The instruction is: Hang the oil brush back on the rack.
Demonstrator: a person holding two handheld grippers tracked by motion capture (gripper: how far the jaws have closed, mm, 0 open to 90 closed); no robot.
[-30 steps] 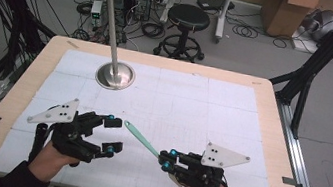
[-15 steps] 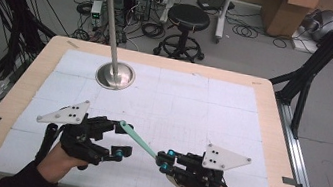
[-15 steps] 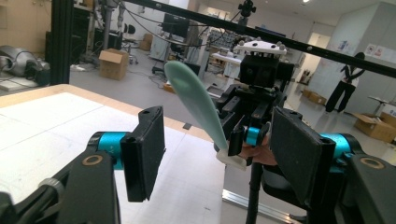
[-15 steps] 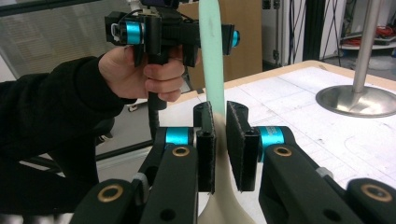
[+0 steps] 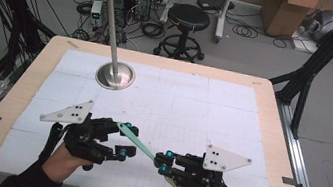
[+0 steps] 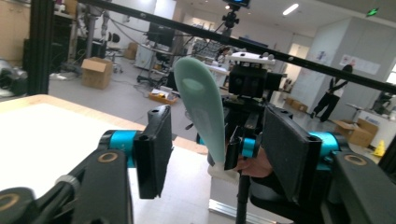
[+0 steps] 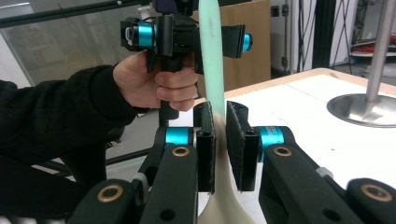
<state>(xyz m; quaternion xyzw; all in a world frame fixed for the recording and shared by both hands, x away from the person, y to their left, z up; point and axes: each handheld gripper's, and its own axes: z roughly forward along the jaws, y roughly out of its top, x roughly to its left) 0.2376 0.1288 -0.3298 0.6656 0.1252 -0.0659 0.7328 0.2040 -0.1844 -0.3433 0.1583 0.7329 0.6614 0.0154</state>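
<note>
Spatula [image 5: 135, 141] — a pale green blade on a cream handle — hangs above the near half of the counter [image 5: 268, 140], slanting from the right tool [image 5: 161, 162] up toward the left tool [image 5: 128, 141]. The right tool's jaws are pressed in on the cream handle end, one pad on each side, and carry it. The left tool's jaws stand well spread, with the blade tip between them; whether the blade touches either pad cannot be told.

In the right gripper view the handle [image 7: 219, 154] flares out cream below the two pads and the green blade rises straight up between them, in front of the far left tool [image 7: 187, 35] and the hand [image 7: 159, 84] in a black sleeve that grips it. In the left gripper view the blade [image 6: 201, 105] shows its broad rounded face, standing between the spread pads, with the right tool [image 6: 233, 154] beyond it and a bit of the hand behind.

Farther back on the counter stands a steel pole [image 5: 113, 19] on a round base [image 5: 115, 76], well apart from both tools. Beyond the counter's far edge — a black stool [image 5: 183, 23] on the floor.
</note>
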